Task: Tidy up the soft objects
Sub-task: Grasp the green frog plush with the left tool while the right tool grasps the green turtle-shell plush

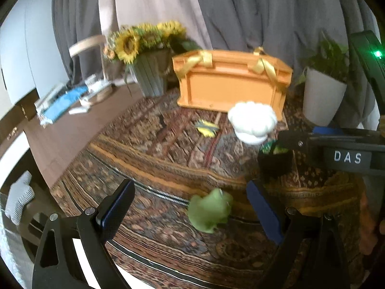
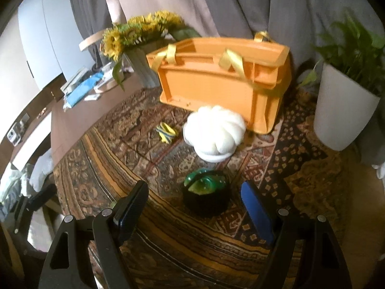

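Note:
A light green soft toy (image 1: 209,210) lies on the patterned rug (image 1: 154,144), between the spread fingers of my left gripper (image 1: 192,207), which is open; neither pad presses on it. A black soft toy with a green top (image 2: 204,192) sits on the rug between the fingers of my right gripper (image 2: 195,204), also open, with a gap on each side. Beyond them rest a white pumpkin-shaped cushion (image 2: 214,132) and a small yellow-and-blue soft piece (image 2: 167,132). Behind the cushion stands an orange crate (image 2: 221,82) with yellow ribbon handles. The right gripper (image 1: 284,144) shows in the left wrist view, over the black toy (image 1: 274,161).
A grey vase of sunflowers (image 1: 146,48) stands left of the crate, and a white planter (image 2: 344,115) with a green plant to its right. Papers and small items (image 1: 62,101) lie on the brown tabletop at the left. Grey curtains hang behind.

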`<state>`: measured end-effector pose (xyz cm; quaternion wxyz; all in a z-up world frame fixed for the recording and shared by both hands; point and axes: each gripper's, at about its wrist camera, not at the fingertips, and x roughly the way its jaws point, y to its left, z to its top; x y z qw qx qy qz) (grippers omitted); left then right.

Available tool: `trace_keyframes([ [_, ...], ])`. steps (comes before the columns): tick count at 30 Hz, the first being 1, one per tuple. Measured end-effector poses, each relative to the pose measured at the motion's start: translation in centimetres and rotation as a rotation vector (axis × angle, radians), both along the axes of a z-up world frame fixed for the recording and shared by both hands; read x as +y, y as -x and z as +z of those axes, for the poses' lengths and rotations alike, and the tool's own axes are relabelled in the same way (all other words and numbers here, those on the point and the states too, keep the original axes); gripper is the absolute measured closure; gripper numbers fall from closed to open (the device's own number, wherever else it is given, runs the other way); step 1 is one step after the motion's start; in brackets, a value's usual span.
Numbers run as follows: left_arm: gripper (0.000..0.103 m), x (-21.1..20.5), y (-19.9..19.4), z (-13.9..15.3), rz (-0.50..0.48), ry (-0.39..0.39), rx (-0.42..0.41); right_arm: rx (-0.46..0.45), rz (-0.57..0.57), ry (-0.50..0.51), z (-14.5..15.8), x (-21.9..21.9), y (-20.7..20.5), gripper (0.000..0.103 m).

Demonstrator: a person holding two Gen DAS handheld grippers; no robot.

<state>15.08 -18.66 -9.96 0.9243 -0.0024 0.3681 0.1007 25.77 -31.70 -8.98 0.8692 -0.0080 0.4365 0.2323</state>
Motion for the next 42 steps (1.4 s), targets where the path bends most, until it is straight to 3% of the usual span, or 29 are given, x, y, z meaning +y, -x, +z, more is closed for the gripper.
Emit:
trace_keyframes([
  [10,0.01,0.0,-1.6,-3.8,0.039,0.062,0.112,0.073,0.043,0.031,-3.7,0.4,-1.7,0.023],
  [21,0.028,0.4,-3.4,-5.7,0.04,0.117,0.167,0.118,0.066,0.029,-5.6,1.2,-2.9,0.023],
  [25,0.04,0.4,-3.9,-6.4,0.036,0.135,0.188,0.124,0.066,0.045,-6.2,1.6,-3.4,0.024],
  [29,0.044,0.5,-4.0,-6.5,0.026,0.148,0.192,0.115,0.065,0.051,-6.3,1.6,-3.3,0.029],
  [31,0.045,0.4,-4.0,-6.5,0.021,0.144,0.192,0.106,0.058,0.07,-6.3,1.6,-3.3,0.039],
  [42,0.045,1.0,-3.3,-4.9,0.029,0.132,0.139,0.076,0.059,0.07,-5.2,1.4,-2.2,0.039],
])
